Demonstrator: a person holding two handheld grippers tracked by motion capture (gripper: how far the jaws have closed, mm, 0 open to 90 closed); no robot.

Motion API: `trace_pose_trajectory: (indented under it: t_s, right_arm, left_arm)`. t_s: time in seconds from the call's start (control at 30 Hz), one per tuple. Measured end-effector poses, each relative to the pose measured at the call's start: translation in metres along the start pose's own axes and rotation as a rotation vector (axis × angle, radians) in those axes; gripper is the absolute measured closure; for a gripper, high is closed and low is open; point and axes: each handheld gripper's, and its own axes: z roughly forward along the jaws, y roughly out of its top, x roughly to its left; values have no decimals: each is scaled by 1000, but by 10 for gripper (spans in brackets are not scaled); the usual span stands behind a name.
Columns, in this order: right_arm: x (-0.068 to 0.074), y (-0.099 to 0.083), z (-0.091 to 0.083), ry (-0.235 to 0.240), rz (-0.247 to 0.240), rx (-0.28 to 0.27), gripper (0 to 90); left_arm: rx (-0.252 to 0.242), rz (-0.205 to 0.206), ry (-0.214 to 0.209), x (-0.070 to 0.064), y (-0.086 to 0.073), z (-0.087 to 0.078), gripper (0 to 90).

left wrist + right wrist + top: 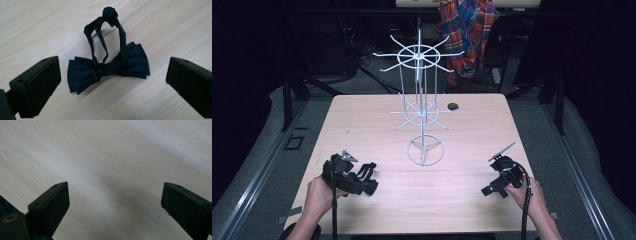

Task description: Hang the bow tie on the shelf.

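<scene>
**Spotter:** Pale wood runs under both your tools. Your left gripper [112,82] has its jaws spread wide, and the dark navy bow tie [107,67] lies flat on the table [37,27] between them, touched by neither jaw.

**Operator:** Where's the strap?

**Spotter:** Its neck band [105,32] loops away from the bow and ends in a bunched knot at the far end, also lying on the wood. In the high view your left gripper [371,176] sits at the near left part of the table, with your left hand [319,195] behind it.

**Operator:** And my right?

**Spotter:** Your right gripper [115,205] is just as wide open and holds nothing; bare wood shows between its jaws. From above it [492,191] is near the right edge, in your right hand [527,192].

**Operator:** Anything that holds things?

**Spotter:** A white wire display rack [423,90] stands upright mid-table, well apart from both grippers, with a ring base and two tiers of spokes. Nothing hangs on the spokes. A small dark object [453,106] lies on the table beside it, too small to tell. Plaid cloth [469,30] hangs beyond the far edge.
</scene>
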Motion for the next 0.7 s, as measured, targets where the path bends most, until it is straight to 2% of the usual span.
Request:
trace_pose_trajectory:
  t_s: [0.1,0.13,0.23,0.3,0.33,0.37,0.43,0.47,0.57,0.63,0.7]
  right_arm:
    - [-1,-2,1,7,21,-16,82]
    - [-1,-1,1,14,30,-24,83]
    - [2,0,1,10,18,-17,88]
    - [2,1,0,1,2,-2,93]
    - [2,1,0,1,2,-2,93]
    - [2,1,0,5,0,-8,102]
    - [2,1,-1,2,-2,-7,110]
    - [2,0,0,0,5,-19,117]
    - [2,0,-2,-1,7,-27,133]
    - [2,0,-2,0,5,-26,134]
    - [2,-1,-1,5,12,-25,141]
  left_arm:
    - [-4,3,5,-1,4,2,0]
    - [-12,8,-8,-3,6,3,2]
    - [-4,12,-18,-5,8,6,22]
    - [0,23,-35,-8,10,9,105]
    - [4,26,-46,-8,11,11,105]
    - [14,32,-69,-8,13,14,223]
    - [26,26,-70,-8,14,16,301]
    - [29,8,-82,-6,16,20,301]
    - [24,-20,-94,-4,21,24,413]
    - [22,-24,-108,-3,21,25,491]
    - [17,-49,-133,0,16,27,527]
